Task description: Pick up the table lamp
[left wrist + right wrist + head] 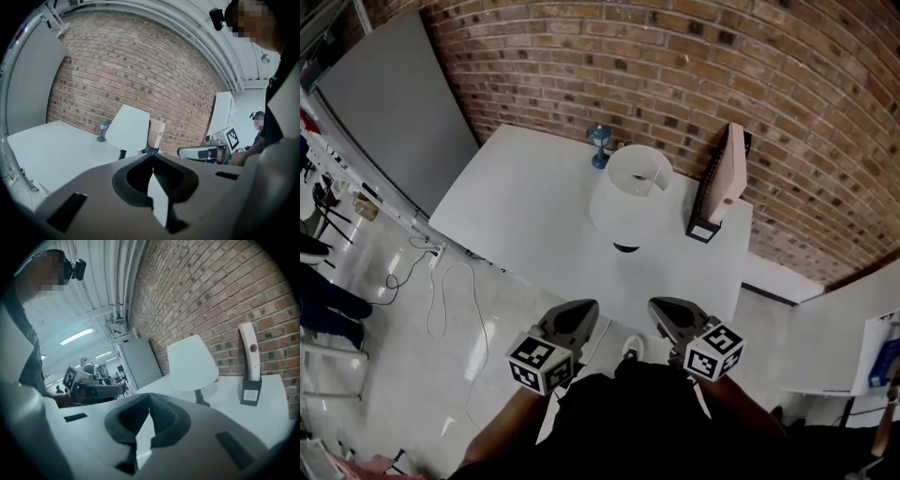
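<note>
At table (516, 216) far right, black stand (701, 228) is holding pink panel (729, 169) upright, table lamp (630, 199) standing just left. Left gripper (584, 309) and right gripper (662, 307) are hovering nearside, closed, empty.

White table lamp (628, 204), white table (525, 220), red-brown brick wall (675, 56)

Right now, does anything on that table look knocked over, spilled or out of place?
Nothing stands out. The table lamp, the small teal lantern and the pink panel all stand upright on the white table; no spill shows.
</note>
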{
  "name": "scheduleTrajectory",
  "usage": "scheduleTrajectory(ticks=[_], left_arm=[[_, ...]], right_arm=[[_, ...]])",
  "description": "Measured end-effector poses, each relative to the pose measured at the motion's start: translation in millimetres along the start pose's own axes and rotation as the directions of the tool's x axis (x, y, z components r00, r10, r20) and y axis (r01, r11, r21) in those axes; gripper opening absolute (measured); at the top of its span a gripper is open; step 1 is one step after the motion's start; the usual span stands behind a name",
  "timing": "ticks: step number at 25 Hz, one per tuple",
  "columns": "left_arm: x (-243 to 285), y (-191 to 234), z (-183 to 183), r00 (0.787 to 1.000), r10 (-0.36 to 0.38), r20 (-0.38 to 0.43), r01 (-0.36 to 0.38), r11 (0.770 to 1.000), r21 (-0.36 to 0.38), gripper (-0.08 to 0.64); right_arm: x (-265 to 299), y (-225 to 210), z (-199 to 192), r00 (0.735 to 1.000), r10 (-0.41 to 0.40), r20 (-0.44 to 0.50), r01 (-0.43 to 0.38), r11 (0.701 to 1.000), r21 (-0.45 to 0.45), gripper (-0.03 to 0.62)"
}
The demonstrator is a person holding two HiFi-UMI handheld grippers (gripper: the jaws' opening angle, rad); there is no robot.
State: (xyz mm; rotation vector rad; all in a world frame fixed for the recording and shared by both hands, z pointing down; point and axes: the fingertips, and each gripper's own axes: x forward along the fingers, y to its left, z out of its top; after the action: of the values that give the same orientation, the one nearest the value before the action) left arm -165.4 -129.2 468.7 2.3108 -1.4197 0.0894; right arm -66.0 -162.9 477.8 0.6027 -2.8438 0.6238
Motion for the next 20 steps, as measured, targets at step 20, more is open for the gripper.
scheduleTrajectory(ticks=[20], left_arm=[[87.0, 42.8, 39.2, 0.997, 0.069, -0.02, -0.069, 0.998, 0.005, 0.003]], right_arm=[[27.0, -107.4, 46.7, 0.998, 0.004, 0.07, -0.008, 0.998, 0.067, 0.006]])
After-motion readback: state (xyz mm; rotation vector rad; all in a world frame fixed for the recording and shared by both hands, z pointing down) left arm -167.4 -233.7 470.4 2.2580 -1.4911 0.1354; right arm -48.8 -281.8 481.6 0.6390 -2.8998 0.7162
